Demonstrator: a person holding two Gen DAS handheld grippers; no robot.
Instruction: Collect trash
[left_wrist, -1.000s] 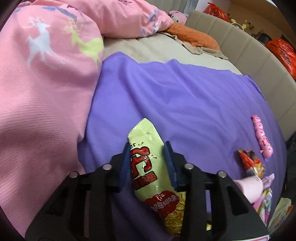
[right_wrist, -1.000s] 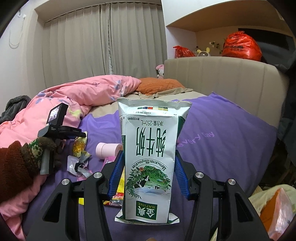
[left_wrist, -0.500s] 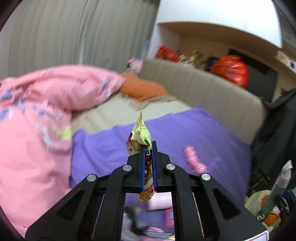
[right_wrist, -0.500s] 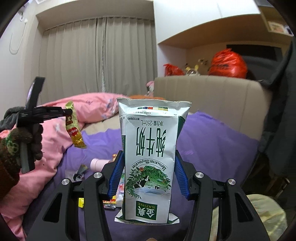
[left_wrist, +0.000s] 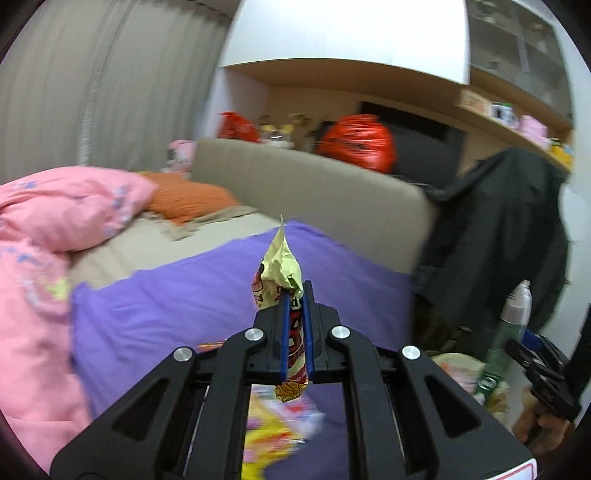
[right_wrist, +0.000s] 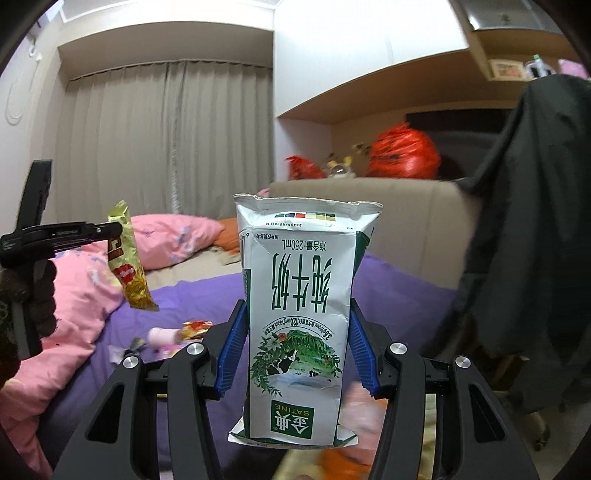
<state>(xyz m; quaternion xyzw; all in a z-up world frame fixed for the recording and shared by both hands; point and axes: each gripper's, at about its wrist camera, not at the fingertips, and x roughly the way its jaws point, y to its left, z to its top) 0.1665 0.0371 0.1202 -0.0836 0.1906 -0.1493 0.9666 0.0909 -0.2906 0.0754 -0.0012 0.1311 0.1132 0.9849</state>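
Observation:
My left gripper (left_wrist: 295, 295) is shut on a yellow-green snack wrapper (left_wrist: 279, 266), held up in the air above the purple blanket (left_wrist: 166, 306). In the right wrist view that same wrapper (right_wrist: 129, 266) dangles from the left gripper (right_wrist: 114, 230) at the left. My right gripper (right_wrist: 295, 325) is shut on an upside-down white and green milk carton (right_wrist: 301, 314), its blue pads pressed on both sides. More wrappers (right_wrist: 195, 328) and a pink cup (right_wrist: 162, 335) lie on the blanket below.
A pink quilt (left_wrist: 44, 229) covers the bed's left side, with an orange pillow (left_wrist: 188, 197) by the beige headboard (left_wrist: 332, 199). Red bags (left_wrist: 356, 144) sit on the ledge behind. A dark coat (left_wrist: 491, 240) hangs at the right. Blurred bags lie low on the right.
My left gripper closed on the snack wrapper and lifted it off the blanket, swinging right. The right gripper carried the milk carton up and to the right, still gripped.

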